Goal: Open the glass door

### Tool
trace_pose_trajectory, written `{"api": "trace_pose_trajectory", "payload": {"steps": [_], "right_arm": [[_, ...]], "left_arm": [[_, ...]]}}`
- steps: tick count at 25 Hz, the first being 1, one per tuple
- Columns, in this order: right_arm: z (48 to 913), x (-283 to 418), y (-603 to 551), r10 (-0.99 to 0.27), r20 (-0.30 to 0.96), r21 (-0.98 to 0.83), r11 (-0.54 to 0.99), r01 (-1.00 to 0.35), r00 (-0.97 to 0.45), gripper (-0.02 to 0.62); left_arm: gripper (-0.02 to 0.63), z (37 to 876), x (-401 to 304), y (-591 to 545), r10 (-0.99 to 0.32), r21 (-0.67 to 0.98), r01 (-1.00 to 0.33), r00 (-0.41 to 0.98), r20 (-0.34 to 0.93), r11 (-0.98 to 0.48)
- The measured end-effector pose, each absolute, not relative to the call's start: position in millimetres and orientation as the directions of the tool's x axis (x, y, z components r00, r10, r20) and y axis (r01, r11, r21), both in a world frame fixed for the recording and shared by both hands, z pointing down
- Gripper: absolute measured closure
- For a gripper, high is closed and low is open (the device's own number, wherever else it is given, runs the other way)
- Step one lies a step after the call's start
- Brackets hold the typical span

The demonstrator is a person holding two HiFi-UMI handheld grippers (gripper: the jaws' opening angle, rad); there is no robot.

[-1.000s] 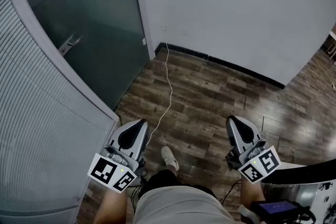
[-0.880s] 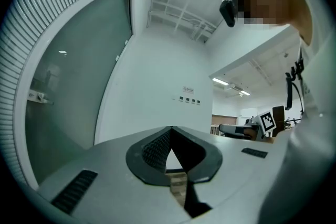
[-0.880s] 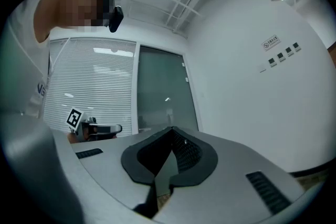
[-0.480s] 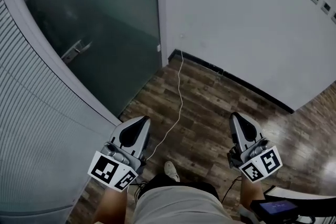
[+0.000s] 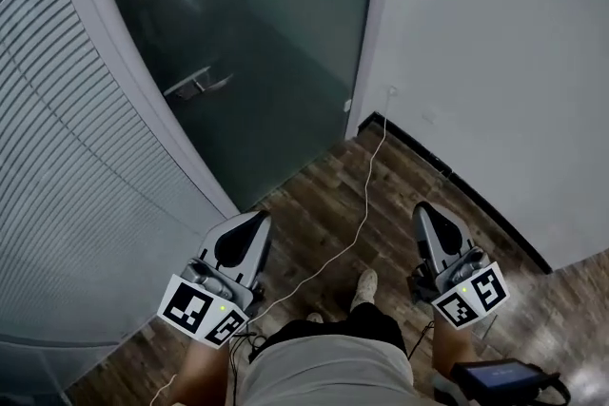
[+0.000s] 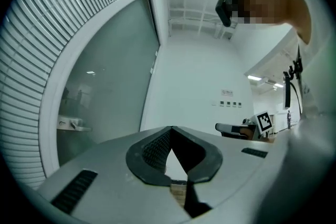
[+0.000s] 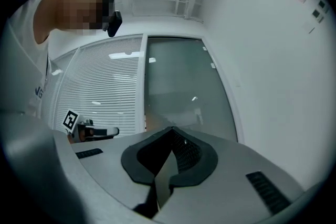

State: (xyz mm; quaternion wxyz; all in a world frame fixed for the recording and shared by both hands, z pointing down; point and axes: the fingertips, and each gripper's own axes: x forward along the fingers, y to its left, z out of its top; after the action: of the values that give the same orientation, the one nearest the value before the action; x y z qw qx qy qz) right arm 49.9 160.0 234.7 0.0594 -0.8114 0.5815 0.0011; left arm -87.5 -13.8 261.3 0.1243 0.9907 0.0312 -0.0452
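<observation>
The dark frosted glass door [image 5: 276, 33] stands ahead of me in the head view, shut in its pale frame, with a metal lever handle [image 5: 195, 83] on its left part. My left gripper [image 5: 245, 225] and right gripper [image 5: 428, 219] are held low over the wood floor, well short of the door, both shut with nothing in them. In the left gripper view the closed tips of the left gripper [image 6: 171, 128] point toward the white wall, with the door [image 6: 105, 92] and its handle [image 6: 71, 124] off to the left. The right gripper [image 7: 171, 128] points at the door [image 7: 178, 81].
A curved partition with horizontal slats [image 5: 67, 176] runs along the left. A white wall [image 5: 495, 62] with a black baseboard closes the right. A thin white cable [image 5: 366, 176] trails across the wood floor from the door's corner. A small screen device [image 5: 500, 377] sits at lower right.
The person has walked and turned toward the door. It now fills the top middle of the head view and its handle sits nearer. Both grippers stay shut.
</observation>
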Motion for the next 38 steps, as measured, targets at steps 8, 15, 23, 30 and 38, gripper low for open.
{"api": "trace_pose_trajectory", "payload": {"steps": [8, 15, 23, 30, 38], "right_arm": [[267, 101, 76, -0.988, -0.074, -0.114, -0.13, -0.985, 0.139, 0.595], [263, 188, 14, -0.997, -0.079, -0.134, 0.024, -0.991, -0.014, 0.595], [263, 269, -63, -0.953, -0.085, -0.173, 0.302, -0.937, -0.291, 0.595], [323, 282, -46, -0.863, -0.142, -0.166, 0.503, -0.848, -0.485, 0.595], [363, 243, -76, -0.767, -0.101, -0.116, 0.642, -0.758, -0.634, 0.527]], "left_arm": [[0.606, 292, -68, -70, -0.141, 0.245, -0.115, 0.986, -0.09, -0.963], [0.606, 288, -6, -106, -0.298, 0.241, -0.27, 0.951, -0.085, -0.932], [0.606, 281, 56, -131, -0.509, 0.233, -0.484, 0.858, -0.061, -0.844], [0.606, 329, 79, -63, -0.629, 0.165, -0.616, 0.776, -0.043, -0.77], [0.606, 356, 64, -76, -0.68, 0.161, -0.665, 0.73, -0.068, -0.729]]}}
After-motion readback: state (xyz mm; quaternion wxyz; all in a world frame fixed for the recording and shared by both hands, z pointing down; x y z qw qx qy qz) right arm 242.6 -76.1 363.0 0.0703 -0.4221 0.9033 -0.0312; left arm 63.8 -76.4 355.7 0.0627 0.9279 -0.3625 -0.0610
